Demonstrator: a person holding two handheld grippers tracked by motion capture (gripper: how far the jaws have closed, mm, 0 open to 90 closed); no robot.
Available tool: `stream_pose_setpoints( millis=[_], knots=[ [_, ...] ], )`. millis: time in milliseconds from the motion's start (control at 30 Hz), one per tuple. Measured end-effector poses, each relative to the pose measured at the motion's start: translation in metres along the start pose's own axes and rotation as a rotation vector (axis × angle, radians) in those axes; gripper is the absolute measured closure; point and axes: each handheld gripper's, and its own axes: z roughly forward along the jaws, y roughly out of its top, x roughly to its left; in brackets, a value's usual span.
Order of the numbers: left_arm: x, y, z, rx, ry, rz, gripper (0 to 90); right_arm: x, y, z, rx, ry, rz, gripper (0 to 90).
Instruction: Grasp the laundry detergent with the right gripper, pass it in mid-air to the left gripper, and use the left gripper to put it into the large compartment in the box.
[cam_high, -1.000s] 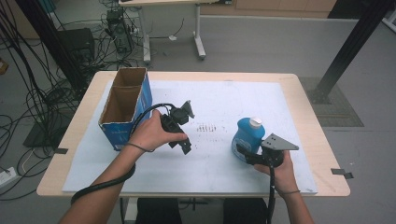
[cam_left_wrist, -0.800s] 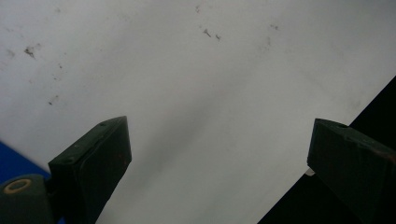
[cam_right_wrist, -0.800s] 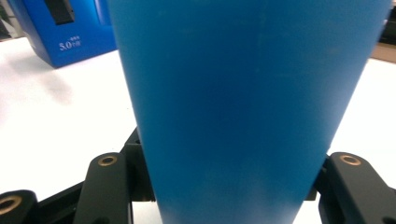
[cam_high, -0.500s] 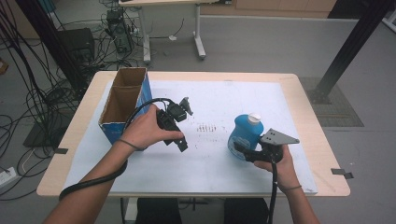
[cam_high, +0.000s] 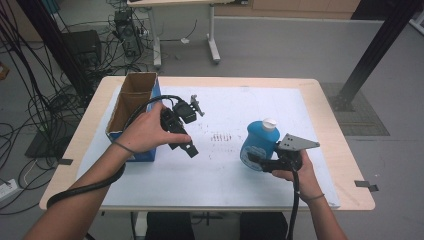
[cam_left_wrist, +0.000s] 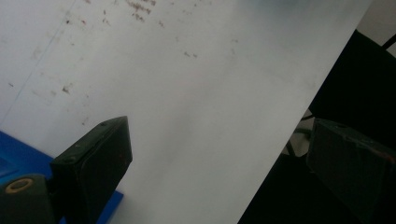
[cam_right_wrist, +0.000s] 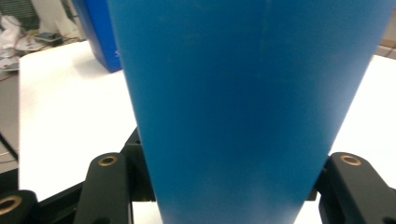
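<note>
My right claw (cam_high: 256, 161) is clamped on the lower body of the blue bottle (cam_high: 260, 145), which stands upright on the white sheet (cam_high: 310, 120) covering the tabletop (cam_high: 345, 165), toward my right side. In the right gripper view the bottle's blue wall (cam_right_wrist: 252, 102) rises between the two jaws, each pressed against a side of it. The bottle's white cap (cam_high: 269, 123) is on; what is inside I cannot tell, since the plastic is opaque. My left claw (cam_high: 195, 127) hangs over the middle-left of the sheet with its jaws set wide and nothing between them; the left gripper view looks past them at bare white sheet and a sliver of blue at the lower left. Just beside my left hand (cam_high: 147, 131) stands the open cardboard box (cam_high: 131, 102) with blue outer sides, near the left edge of the tabletop. From the high view I see only its brown inner walls; the bottom looks empty, though the angle hides part of it. The bottle and the box are well apart.
</note>
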Motion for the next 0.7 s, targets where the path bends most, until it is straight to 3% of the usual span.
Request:
stream_pose_setpoints(
  millis=[367, 533, 700],
  knots=[
    [-0.012, -0.001, -0.022, -0.035, 0.000, 0.113, 7.0, -0.010, 0.015, 0.009, 0.021, 0.100, -0.051, 41.6],
    [-0.015, 0.003, -0.029, -0.031, -0.008, 0.152, 7.1, -0.016, 0.022, 0.013, 0.025, 0.158, -0.067, 41.6],
    [-0.017, 0.005, -0.036, -0.043, -0.016, 0.180, 7.1, -0.016, 0.028, 0.019, 0.035, 0.187, -0.082, 41.7]
  ],
)
